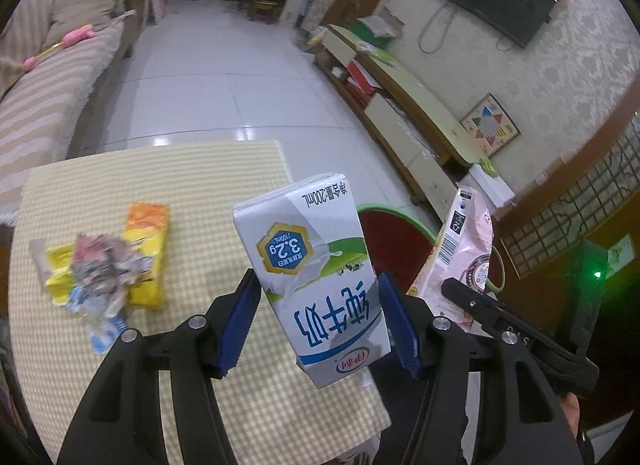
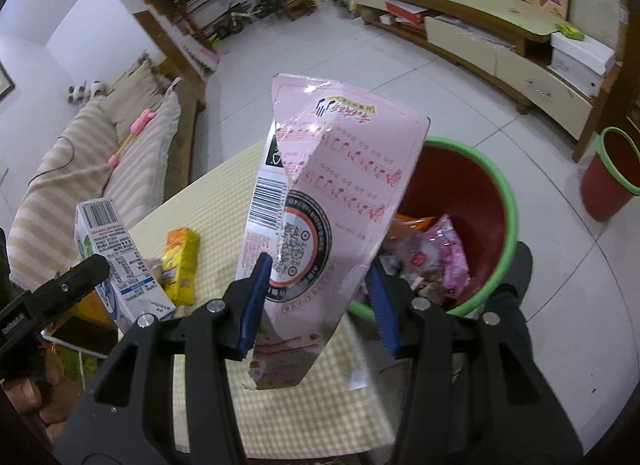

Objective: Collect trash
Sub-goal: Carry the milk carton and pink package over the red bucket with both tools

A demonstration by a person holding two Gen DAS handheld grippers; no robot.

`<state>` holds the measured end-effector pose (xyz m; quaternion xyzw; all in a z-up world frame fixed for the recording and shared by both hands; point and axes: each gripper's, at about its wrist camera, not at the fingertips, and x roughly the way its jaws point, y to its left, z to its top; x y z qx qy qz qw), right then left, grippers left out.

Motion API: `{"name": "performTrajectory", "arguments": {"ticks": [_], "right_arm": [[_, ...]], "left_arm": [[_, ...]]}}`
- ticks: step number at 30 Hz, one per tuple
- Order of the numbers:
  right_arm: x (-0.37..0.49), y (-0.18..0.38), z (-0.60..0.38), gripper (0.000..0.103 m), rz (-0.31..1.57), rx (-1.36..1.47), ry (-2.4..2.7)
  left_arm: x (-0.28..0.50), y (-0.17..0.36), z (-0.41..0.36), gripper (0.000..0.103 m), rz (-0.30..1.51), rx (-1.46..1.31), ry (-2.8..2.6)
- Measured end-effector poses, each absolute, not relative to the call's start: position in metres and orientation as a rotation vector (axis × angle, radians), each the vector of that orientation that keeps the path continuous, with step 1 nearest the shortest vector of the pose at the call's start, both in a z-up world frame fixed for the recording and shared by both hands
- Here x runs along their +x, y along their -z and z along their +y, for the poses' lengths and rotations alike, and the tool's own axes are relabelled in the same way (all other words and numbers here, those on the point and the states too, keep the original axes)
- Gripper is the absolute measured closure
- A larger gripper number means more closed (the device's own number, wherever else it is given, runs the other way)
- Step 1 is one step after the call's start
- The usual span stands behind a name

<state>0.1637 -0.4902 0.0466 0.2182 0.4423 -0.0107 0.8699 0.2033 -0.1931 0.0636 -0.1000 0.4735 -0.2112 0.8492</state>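
Note:
My left gripper (image 1: 318, 319) is shut on a white milk carton (image 1: 316, 269), held above the checked table's right edge. The carton (image 2: 116, 261) also shows at the left of the right wrist view. My right gripper (image 2: 316, 297) is shut on a pink snack wrapper (image 2: 320, 201), upright, at the near left rim of a red bin with a green rim (image 2: 508, 233). That wrapper (image 1: 466, 253) stands to the right of the carton in the left wrist view, in front of the bin (image 1: 396, 241). More trash lies on the table: a yellow packet (image 1: 146, 257) and crumpled wrappers (image 1: 102, 269).
The checked tablecloth (image 1: 180, 193) covers a low table. The bin holds several wrappers (image 2: 440, 253). A second red bin (image 2: 612, 177) stands on the tiled floor by a long TV cabinet (image 2: 500, 37). A striped sofa (image 1: 48, 105) lies to the left.

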Motion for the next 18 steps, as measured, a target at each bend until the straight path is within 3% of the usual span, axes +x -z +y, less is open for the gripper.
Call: {"name": "performTrajectory", "arguments": {"ticks": [18], "right_arm": [[0.182, -0.021, -0.561, 0.057, 0.938, 0.438, 0.139]], "left_arm": [[0.251, -0.048, -0.303, 0.045, 1.031, -0.101, 0.603]]}}
